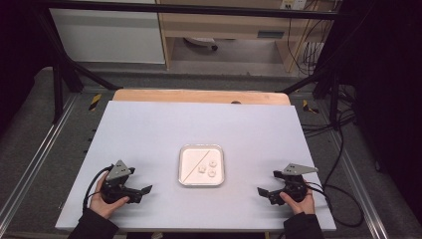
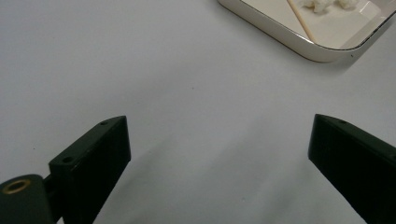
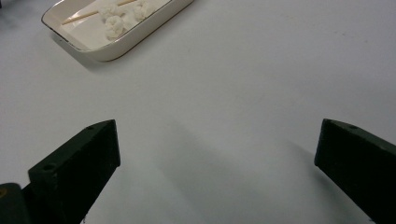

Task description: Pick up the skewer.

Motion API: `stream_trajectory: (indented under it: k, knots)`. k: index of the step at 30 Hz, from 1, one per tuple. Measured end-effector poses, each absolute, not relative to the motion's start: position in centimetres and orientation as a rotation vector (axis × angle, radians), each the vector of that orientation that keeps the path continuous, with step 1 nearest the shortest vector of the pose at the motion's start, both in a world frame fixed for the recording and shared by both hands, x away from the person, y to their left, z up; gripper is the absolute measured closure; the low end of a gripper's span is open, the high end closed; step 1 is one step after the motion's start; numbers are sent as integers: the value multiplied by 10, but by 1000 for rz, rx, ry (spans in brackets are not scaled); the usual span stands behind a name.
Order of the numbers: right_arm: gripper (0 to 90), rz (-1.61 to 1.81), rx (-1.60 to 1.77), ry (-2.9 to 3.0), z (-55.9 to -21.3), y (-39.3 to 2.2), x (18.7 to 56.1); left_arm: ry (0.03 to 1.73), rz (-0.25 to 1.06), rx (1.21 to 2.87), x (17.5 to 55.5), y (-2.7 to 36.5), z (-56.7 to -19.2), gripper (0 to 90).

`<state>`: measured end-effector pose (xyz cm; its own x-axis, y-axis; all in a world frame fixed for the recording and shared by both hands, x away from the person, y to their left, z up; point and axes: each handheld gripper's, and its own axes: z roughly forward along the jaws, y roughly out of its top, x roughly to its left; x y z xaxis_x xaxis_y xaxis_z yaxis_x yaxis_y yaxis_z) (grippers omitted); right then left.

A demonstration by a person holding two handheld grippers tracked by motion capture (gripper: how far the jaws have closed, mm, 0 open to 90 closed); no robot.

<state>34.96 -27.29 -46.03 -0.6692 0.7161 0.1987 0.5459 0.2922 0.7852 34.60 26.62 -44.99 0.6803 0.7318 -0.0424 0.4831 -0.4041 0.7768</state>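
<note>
While both tools rest low on the white desk point(image 1: 149, 129), nothing is gripped. Left tool point(image 1: 142, 191): jaws wide apart, only bare desk btwn them, held by the person's left hand point(image 1: 107, 201). Right tool point(image 1: 263, 191): jaws also wide apart, empty, held by the right hand point(image 1: 298, 201).

The white tray point(image 1: 201, 182) sits btwn the two tools, apart from both, approx. midway. Seen from the left tool it lies ahead & to the upper right of the jaws; seen from the right tool it lies ahead & to the upper left.

In the tray: a thin wooden skewer point(image 1: 195, 164) lying diagonally, on the side nearer the left tool. Three small white lumps point(image 1: 208, 168) lie just beside it, on the side nearer the right tool, close to each other. Can't tell whether any lump touches the skewer.
</note>
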Motion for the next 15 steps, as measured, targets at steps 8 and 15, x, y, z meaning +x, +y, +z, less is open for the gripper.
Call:
stream_trajectory:
  k: [8, 15]
  knots:
    - [8, 1313, 1170, 2364, -460, -273, 350, 927, 396, 2077, 345, 265, -447, 56]
    - [8, 1312, 1171, 2365, -460, -273, 350, 928, 400, 2083, 345, 263, -446, 57]
